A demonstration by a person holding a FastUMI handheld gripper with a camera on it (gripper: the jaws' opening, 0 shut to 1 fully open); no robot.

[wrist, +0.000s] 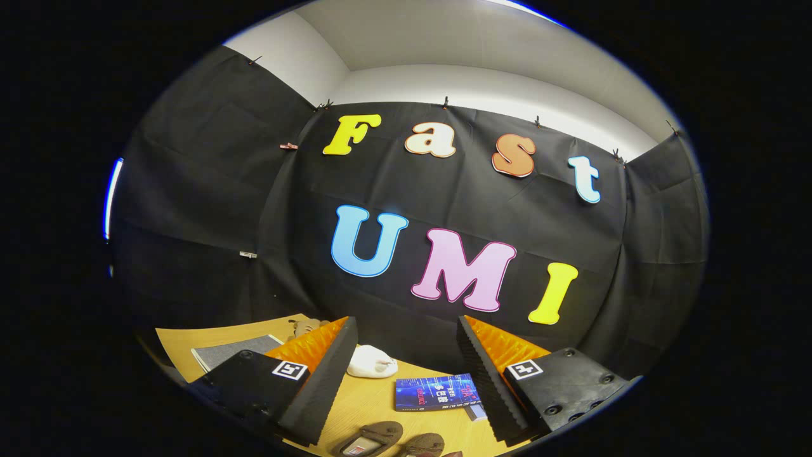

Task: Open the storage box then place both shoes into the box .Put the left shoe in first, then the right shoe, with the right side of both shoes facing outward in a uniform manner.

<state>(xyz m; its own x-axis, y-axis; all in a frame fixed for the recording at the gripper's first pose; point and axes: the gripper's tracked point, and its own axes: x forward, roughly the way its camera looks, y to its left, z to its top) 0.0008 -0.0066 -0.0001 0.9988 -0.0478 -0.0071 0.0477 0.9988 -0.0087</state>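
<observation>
Wooden worktop below booth wall. Claw fingers spread wide, holding nothing. Blue book btwn fingers. Grey mat beyond left finger. White object near book. Two brown shoes side by side, just below fingers.

Smooth wood-grain table, glossy book, perhaps suede shoes.

Shoes lying side by side on table between open fingers; book sitting beyond them, rightward; possibly computer mouse lying left of book; mat lying far left.
</observation>
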